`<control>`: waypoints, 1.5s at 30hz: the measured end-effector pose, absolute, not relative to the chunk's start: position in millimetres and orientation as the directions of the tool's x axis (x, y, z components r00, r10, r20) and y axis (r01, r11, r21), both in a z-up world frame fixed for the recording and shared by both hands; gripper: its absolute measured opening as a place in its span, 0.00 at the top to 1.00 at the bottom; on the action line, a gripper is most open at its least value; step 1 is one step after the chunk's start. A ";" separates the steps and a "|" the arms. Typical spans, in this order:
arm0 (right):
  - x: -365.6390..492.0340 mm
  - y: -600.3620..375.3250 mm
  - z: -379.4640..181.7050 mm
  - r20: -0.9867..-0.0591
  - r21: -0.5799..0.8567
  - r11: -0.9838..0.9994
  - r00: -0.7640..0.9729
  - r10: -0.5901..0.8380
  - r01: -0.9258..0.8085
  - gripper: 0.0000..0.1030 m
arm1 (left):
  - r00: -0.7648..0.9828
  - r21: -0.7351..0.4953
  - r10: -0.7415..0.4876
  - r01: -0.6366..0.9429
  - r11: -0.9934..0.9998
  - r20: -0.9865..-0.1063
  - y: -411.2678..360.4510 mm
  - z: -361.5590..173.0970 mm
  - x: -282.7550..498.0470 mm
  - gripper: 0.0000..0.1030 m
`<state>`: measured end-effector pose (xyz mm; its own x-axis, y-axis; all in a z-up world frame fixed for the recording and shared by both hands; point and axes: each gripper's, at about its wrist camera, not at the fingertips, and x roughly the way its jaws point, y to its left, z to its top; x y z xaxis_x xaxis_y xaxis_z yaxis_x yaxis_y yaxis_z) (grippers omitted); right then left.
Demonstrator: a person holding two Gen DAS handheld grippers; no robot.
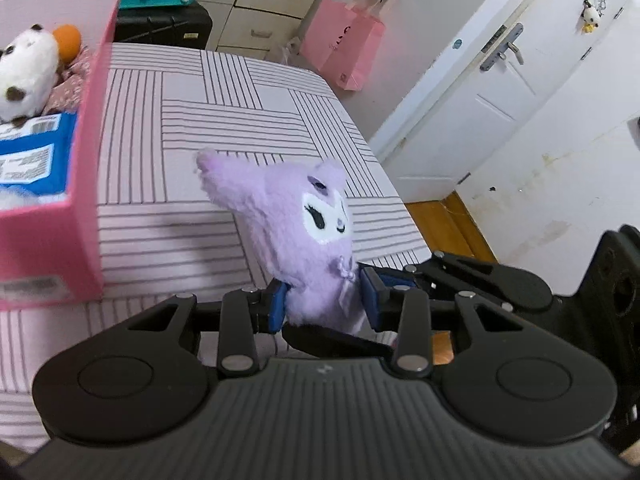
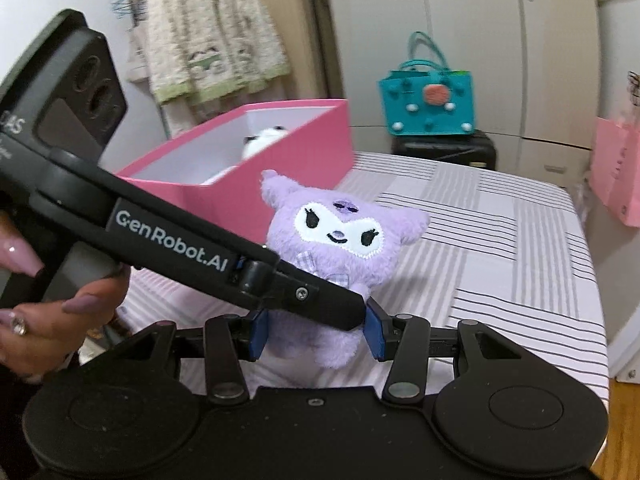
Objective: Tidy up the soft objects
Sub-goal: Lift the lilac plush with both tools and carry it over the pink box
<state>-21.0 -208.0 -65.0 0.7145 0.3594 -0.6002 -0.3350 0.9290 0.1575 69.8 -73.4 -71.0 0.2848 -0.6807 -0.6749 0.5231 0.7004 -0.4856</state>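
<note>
**Both grippers on the purple plush**

You've got the purple plush toy (image 1: 304, 236) pinched at its lower body by your left gripper (image 1: 326, 300), blue pads pressing both sides; your right gripper (image 2: 318, 336) clamps the same toy from its own side; it's lifted off the striped bed (image 1: 200, 120); the pink box (image 1: 86, 184) sits just beside it, a white plush (image 1: 24, 68) inside.

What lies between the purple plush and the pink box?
In the left wrist view, only bare striped cover separates the purple plush from the pink box.
</note>
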 end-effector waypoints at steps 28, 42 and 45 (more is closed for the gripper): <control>19.9 -90.9 5.9 -0.537 0.117 0.763 0.606 0.587 -0.635 0.49 | 0.461 -0.437 -0.644 0.482 0.760 -0.611 73.6 3.6 57.1 0.64; 129.1 -44.1 17.7 -0.589 0.112 0.747 0.562 0.581 -0.655 0.49 | 0.527 -0.417 -0.574 0.396 0.818 -0.626 110.4 16.5 153.0 0.64; 153.8 -37.6 12.5 -0.608 0.139 0.742 0.535 0.587 -0.655 0.49 | 0.528 -0.422 -0.554 0.360 0.832 -0.644 116.1 11.7 174.2 0.64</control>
